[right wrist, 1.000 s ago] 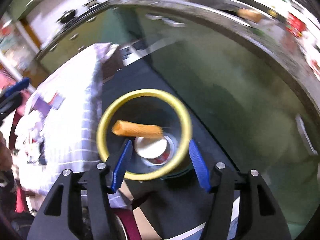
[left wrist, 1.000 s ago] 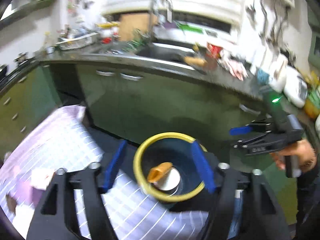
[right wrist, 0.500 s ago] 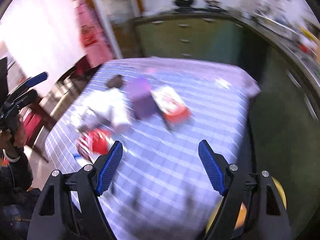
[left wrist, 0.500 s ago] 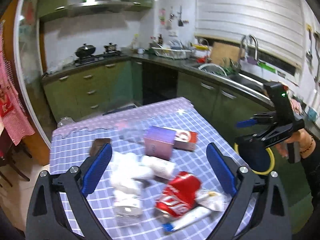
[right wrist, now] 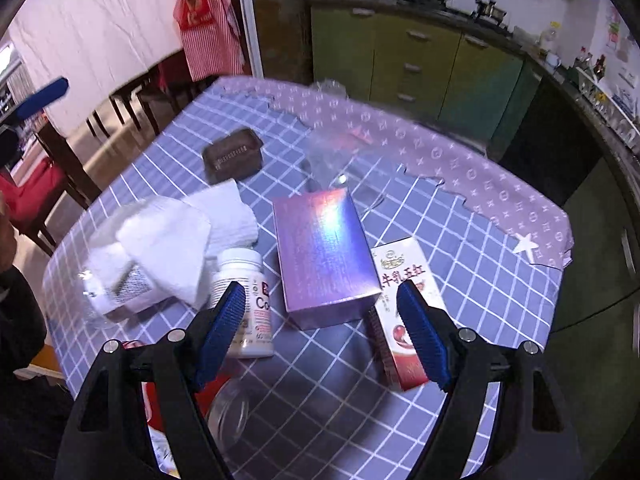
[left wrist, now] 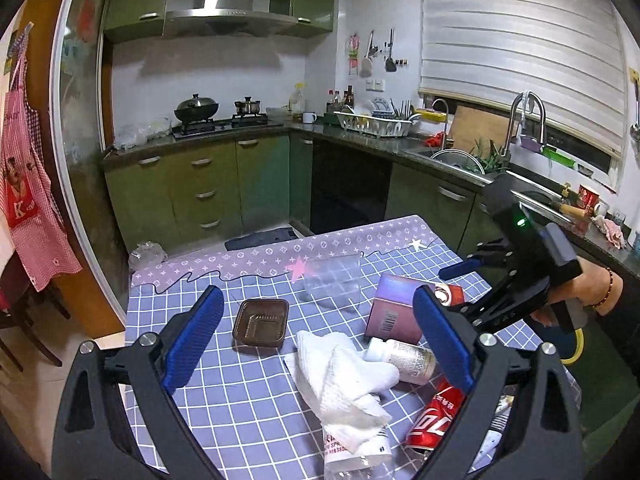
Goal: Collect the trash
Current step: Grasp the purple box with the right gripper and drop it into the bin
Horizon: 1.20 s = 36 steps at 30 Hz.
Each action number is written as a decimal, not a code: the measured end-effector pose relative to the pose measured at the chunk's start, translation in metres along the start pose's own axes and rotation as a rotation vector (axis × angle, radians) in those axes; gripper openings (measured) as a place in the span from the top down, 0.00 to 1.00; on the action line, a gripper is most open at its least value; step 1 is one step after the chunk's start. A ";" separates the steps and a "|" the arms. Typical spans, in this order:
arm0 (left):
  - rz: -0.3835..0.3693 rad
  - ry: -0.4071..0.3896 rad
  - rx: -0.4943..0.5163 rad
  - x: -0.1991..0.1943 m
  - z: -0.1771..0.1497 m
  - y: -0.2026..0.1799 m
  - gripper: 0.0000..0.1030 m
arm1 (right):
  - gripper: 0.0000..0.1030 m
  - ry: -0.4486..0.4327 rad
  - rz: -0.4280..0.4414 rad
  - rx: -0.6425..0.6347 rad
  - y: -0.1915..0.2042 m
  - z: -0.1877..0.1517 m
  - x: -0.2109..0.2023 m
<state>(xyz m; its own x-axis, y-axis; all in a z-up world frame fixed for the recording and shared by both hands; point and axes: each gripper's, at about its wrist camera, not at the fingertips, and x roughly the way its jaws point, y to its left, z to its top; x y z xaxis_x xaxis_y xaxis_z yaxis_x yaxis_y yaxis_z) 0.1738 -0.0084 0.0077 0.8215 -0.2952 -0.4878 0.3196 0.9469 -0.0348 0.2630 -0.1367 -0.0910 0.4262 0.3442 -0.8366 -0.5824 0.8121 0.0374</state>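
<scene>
Trash (left wrist: 348,372) on checked table (left wrist: 224,396) now, bin gone; both claws (left wrist: 316,344) (right wrist: 320,320) wider, empty.

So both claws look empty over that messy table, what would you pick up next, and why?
Probably lower the right claw onto the shiny purple box. It lies almost straight ahead between the open blue fingers, on top of the checked tablecloth, with nothing covering it. The left claw hangs open above the white tissue.

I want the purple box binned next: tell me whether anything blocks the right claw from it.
Nothing visible does. The right claw hangs open above the purple box; the white bottle and red-and-white carton only flank it.
</scene>
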 end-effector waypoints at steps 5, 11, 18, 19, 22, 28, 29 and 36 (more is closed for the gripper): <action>0.007 0.002 -0.007 0.009 -0.005 0.006 0.11 | 0.34 0.034 -0.001 -0.027 0.008 0.006 0.026; 0.018 0.016 -0.006 0.014 -0.005 0.012 0.11 | 0.49 0.003 0.006 0.001 0.009 0.009 0.028; 0.022 0.026 -0.008 0.022 -0.008 0.017 0.11 | 0.49 -0.161 -0.022 0.087 0.005 -0.010 -0.061; 0.024 0.030 -0.009 0.024 -0.008 0.017 0.11 | 0.49 -0.184 -0.042 0.111 0.000 -0.019 -0.079; 0.021 0.037 -0.018 0.026 -0.010 0.020 0.11 | 0.48 -0.211 -0.165 0.238 -0.025 -0.062 -0.133; 0.019 0.050 0.000 0.030 -0.012 0.016 0.11 | 0.48 -0.104 -0.396 0.590 -0.092 -0.178 -0.189; 0.022 0.051 0.008 0.031 -0.012 0.015 0.11 | 0.48 -0.064 -0.420 0.640 -0.103 -0.199 -0.186; 0.035 0.068 0.007 0.033 -0.009 0.013 0.10 | 0.48 0.071 -0.422 0.892 -0.167 -0.291 -0.137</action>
<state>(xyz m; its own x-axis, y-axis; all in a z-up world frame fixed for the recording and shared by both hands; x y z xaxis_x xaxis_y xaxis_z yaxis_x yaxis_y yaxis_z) 0.2007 -0.0041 -0.0166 0.7984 -0.2525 -0.5465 0.2950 0.9555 -0.0106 0.0998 -0.4564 -0.1416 0.4189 -0.0605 -0.9060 0.3551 0.9292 0.1021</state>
